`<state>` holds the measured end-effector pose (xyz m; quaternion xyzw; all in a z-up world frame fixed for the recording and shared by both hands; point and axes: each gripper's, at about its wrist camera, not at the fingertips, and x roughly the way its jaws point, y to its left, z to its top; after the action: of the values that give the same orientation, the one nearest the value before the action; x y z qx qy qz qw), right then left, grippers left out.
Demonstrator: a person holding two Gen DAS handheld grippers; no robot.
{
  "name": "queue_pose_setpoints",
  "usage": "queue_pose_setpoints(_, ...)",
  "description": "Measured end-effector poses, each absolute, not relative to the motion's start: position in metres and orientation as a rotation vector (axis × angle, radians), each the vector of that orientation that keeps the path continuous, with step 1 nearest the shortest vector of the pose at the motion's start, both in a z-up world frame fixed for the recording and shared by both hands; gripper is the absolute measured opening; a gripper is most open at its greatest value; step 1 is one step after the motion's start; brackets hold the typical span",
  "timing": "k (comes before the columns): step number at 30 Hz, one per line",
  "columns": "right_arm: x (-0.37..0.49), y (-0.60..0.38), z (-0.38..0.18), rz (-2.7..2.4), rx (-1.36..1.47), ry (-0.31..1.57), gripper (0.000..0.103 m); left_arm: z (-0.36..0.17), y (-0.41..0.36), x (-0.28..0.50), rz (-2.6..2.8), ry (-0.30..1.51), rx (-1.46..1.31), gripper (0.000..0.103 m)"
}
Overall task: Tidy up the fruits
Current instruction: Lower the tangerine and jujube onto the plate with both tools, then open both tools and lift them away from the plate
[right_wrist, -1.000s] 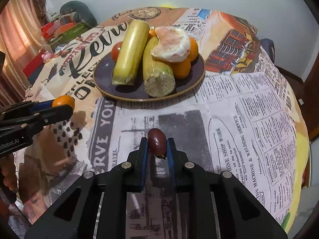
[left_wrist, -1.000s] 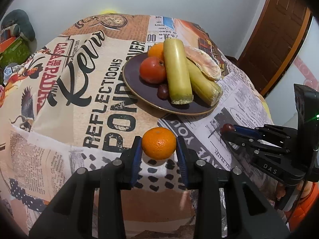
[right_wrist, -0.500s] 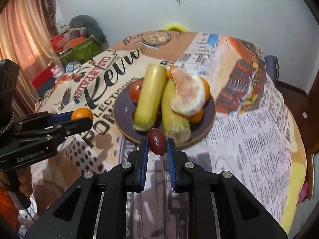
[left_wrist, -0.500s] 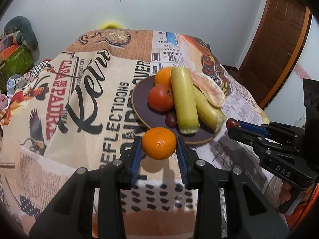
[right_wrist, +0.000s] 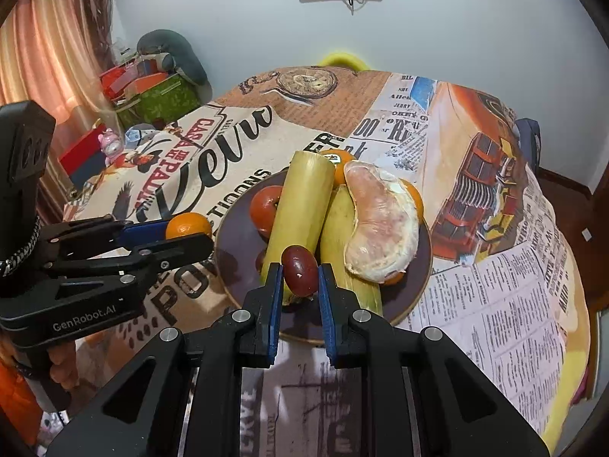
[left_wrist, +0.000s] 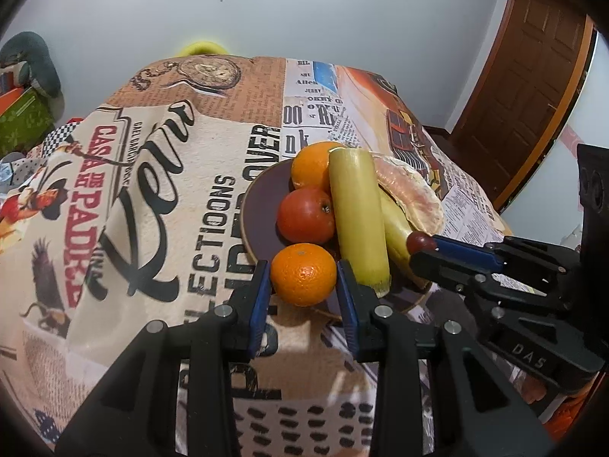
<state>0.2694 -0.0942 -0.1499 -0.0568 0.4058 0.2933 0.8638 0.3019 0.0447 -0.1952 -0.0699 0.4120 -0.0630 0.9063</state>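
My left gripper (left_wrist: 303, 276) is shut on a small orange mandarin (left_wrist: 303, 274), held just over the near left rim of the dark purple plate (left_wrist: 262, 200). My right gripper (right_wrist: 300, 276) is shut on a dark red grape (right_wrist: 299, 270) above the plate's (right_wrist: 236, 243) near side. On the plate lie two yellow-green cane pieces (left_wrist: 357, 221), a red tomato (left_wrist: 306, 215), an orange (left_wrist: 312, 163) and a peeled pomelo segment (right_wrist: 380, 224). Each gripper appears in the other's view: the right gripper (left_wrist: 420, 243) with the grape, the left gripper (right_wrist: 190, 234) with the mandarin.
The plate sits on a round table under a newspaper-print cloth (left_wrist: 160, 190). Boxes and clutter (right_wrist: 152, 91) stand by the curtain at the left. A wooden door (left_wrist: 533, 76) is at the right, and a yellow chair back (right_wrist: 340, 59) shows behind the table.
Both grippers have risen and moved forward toward the plate, each still holding its fruit. The mandarin and the grape now hang over the plate's near rim instead of over the cloth.
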Motion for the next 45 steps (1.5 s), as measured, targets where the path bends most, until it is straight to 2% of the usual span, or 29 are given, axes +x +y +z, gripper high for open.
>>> queue_pose_setpoints(15, 0.277, -0.091, -0.157, 0.62, -0.13, 0.863, 0.017, -0.219, 0.039, 0.323, -0.153, 0.905, -0.154, 0.034)
queue_pose_setpoints(21, 0.279, -0.092, -0.158, 0.625, -0.117, 0.872, 0.019, -0.215, 0.039, 0.323, -0.146, 0.889, -0.156, 0.046)
queue_pose_setpoints(28, 0.276, -0.096, -0.15, 0.617, -0.112, 0.852, 0.021, -0.2, 0.042, 0.315, -0.133, 0.856, -0.154, 0.046)
queue_pose_setpoints(35, 0.262, -0.108, -0.116, 0.601, -0.091, 0.781, 0.021, -0.15, 0.044, 0.285, -0.112, 0.742, -0.148, 0.046)
queue_pose_setpoints(45, 0.199, -0.139, -0.018, 0.565, -0.048, 0.535, 0.023, -0.042, 0.03, 0.193, -0.092, 0.455, -0.091, 0.046)
